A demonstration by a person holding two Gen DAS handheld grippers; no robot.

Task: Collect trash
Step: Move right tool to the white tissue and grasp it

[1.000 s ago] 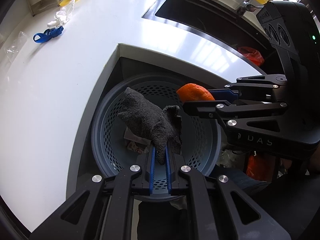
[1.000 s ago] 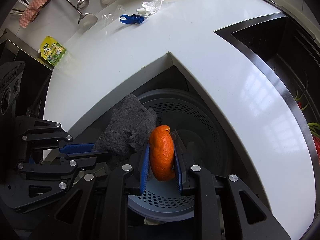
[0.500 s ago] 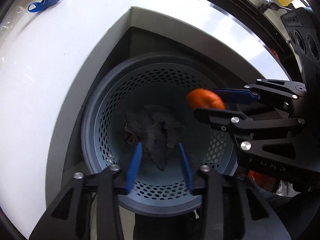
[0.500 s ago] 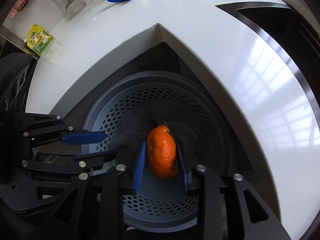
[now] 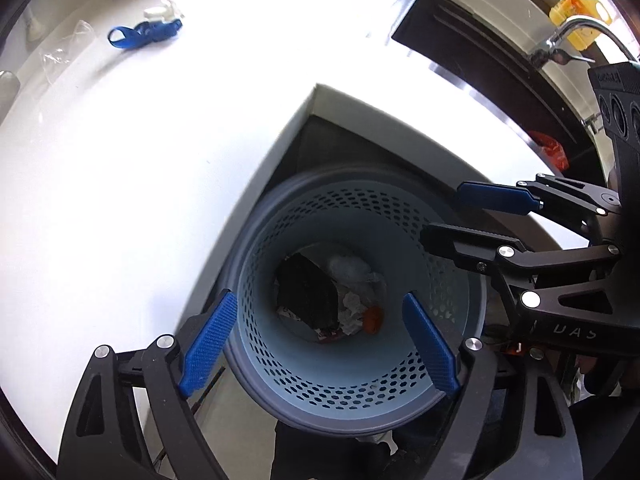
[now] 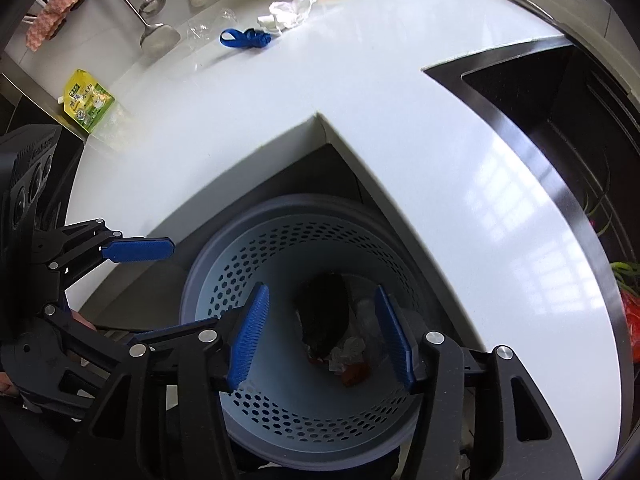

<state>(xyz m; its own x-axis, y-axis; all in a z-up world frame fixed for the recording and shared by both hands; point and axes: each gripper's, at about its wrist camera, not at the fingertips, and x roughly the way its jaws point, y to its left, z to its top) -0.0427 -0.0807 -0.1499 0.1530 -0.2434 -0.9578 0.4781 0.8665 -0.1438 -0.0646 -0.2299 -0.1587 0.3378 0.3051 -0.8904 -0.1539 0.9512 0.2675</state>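
Both grippers hang over the mouth of the perforated bin (image 5: 448, 300), which stands below the corner of the white worktop (image 5: 160, 180). The left gripper (image 5: 320, 344) has its blue fingers (image 5: 208, 344) spread wide and opening, with nothing between them but the view down into the bin. The right gripper (image 6: 324, 336) is opening too, and its fingers (image 6: 250, 332) hold nothing. At the bottom of the bin lie a dark cloth (image 5: 306, 294), an orange peel (image 5: 374, 319) and some crumpled white paper (image 5: 352, 312), so that much of the trash looks collected. More seems left on the worktop: in the upper left of the left wrist view lie a blue strap (image 5: 140, 34) and a clear plastic wrapper (image 5: 64, 52), and the right wrist view shows crumpled white paper (image 6: 294, 10) near the top of the frame, just right of the strap. A green and yellow pouch (image 6: 88, 100) sits at the left edge; whether it counts as trash I cannot tell. I would judge the job partly done, with a few more trips needed.
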